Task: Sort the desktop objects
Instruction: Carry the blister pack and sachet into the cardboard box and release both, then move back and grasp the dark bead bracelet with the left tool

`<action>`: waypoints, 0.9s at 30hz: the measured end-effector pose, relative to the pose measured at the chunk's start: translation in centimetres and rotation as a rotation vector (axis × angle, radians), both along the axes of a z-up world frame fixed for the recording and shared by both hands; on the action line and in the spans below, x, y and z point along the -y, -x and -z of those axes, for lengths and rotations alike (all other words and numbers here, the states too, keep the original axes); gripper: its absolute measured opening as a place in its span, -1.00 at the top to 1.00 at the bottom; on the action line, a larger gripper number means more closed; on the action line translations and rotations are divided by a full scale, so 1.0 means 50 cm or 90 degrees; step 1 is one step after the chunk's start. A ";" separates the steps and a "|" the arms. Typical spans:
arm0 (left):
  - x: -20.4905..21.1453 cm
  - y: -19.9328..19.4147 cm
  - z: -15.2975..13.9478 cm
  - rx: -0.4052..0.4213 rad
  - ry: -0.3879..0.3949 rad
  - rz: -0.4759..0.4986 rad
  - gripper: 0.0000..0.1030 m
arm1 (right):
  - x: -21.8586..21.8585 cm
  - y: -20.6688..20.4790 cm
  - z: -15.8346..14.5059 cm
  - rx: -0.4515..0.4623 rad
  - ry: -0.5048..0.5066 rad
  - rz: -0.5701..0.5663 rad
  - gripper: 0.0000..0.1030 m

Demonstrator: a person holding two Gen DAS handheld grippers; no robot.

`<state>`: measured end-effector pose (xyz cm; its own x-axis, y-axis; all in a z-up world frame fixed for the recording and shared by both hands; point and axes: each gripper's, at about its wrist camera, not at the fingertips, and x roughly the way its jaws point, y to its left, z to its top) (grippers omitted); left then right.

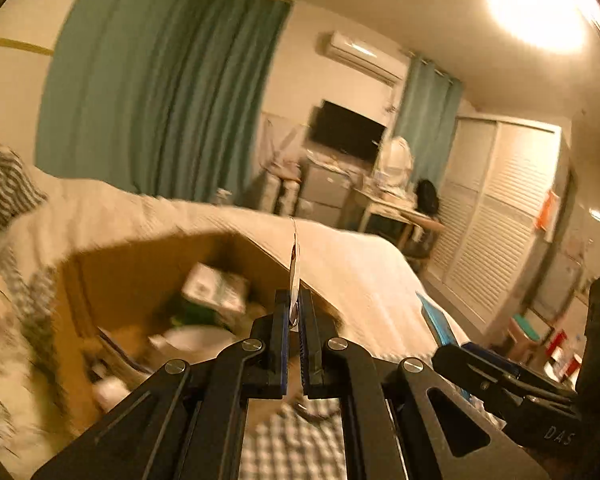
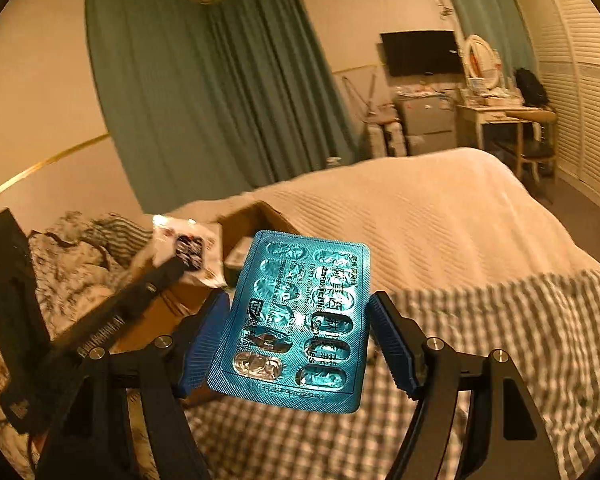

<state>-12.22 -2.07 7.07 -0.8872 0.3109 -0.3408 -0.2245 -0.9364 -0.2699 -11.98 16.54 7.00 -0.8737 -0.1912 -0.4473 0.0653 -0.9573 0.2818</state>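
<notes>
My left gripper (image 1: 295,312) is shut on a thin white packet (image 1: 294,268), seen edge-on, and holds it above an open cardboard box (image 1: 140,264) on the bed. The packet's printed face (image 2: 188,246) and the left gripper (image 2: 180,264) also show in the right wrist view. My right gripper (image 2: 296,344) grips a blue blister pack of capsules (image 2: 300,320) by its side edges, face towards the camera, right of the box (image 2: 256,220). The right gripper also shows at the right of the left wrist view (image 1: 436,320).
The box holds a white-green carton (image 1: 216,288) and other blurred items. It rests on a bed with a cream blanket (image 2: 440,216), a checked sheet (image 2: 500,340) and rumpled patterned bedding (image 2: 80,256). Teal curtains, a TV, a desk and a louvred wardrobe stand beyond.
</notes>
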 end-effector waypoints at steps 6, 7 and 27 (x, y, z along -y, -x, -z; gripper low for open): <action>0.088 0.063 0.029 0.053 0.037 -0.081 0.92 | 0.068 0.100 -0.009 0.009 -0.015 -0.054 -0.39; 0.100 0.083 0.047 0.084 0.032 -0.085 0.92 | 0.078 0.123 -0.006 0.015 -0.015 -0.060 -0.39; -0.031 0.014 0.040 0.082 0.038 -0.032 -0.89 | -0.033 -0.063 0.028 -0.006 -0.136 0.096 -0.81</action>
<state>-12.90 -0.51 5.09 -0.8492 0.2428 -0.4689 -0.1436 -0.9607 -0.2374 -8.85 18.20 5.61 -0.8892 0.0392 -0.4559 -0.0807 -0.9941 0.0720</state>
